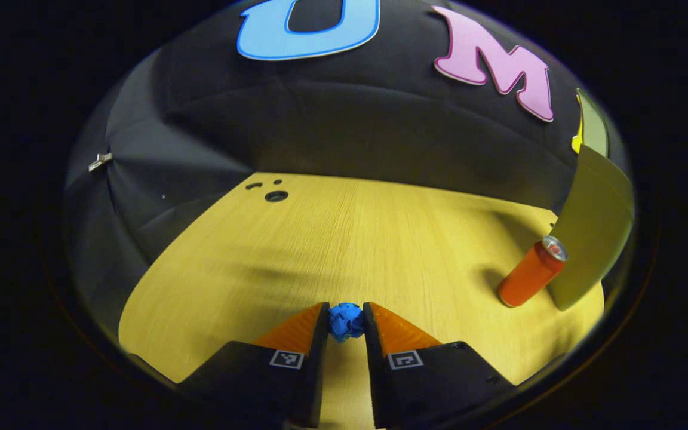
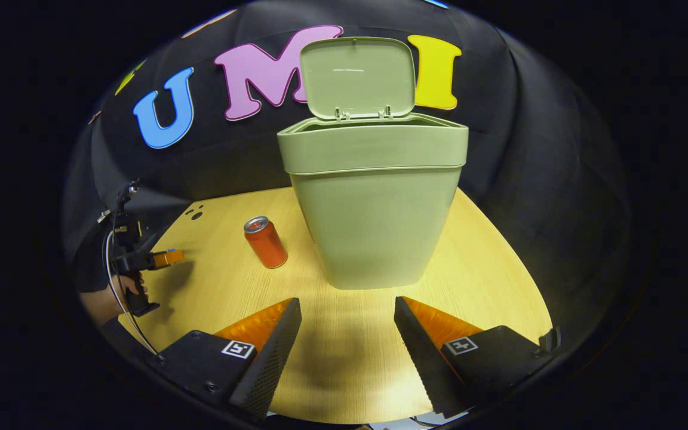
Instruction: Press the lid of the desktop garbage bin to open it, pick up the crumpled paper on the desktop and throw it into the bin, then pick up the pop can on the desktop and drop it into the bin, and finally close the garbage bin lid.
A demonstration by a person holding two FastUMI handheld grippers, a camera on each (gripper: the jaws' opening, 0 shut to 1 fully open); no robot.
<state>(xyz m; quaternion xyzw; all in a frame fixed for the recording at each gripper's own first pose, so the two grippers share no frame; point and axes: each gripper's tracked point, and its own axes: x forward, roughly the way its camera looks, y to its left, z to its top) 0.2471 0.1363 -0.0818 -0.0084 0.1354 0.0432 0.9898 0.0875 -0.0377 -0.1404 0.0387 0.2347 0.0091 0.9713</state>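
Where the left gripper view looks along its own fingers, the left gripper (image 1: pixel 346 319) has them drawn in narrow, both pressing on the crumpled paper (image 1: pixel 345 321), a small blue ball clamped between the tips just above the wooden worktop (image 1: pixel 344 239). Farther off to the right in that view the pop can (image 1: pixel 532 273) stands on the worktop, an orange can with a silver top, just beside the green wall of the garbage bin (image 1: pixel 592 227) at the edge of the view. Near the far left corner of the worktop are a few small dark holes (image 1: pixel 275 195).

In the right gripper view, the right gripper (image 2: pixel 348 313) holds its fingers wide apart with nothing between them, above bare worktop. Beyond them the bin stands upright on the worktop, its lid (image 2: pixel 357 77) raised and standing open at the back. The can is upright to the left of the bin, near it but apart. Farther left, a hand (image 2: pixel 118 295) holds the left gripper over the worktop's edge.
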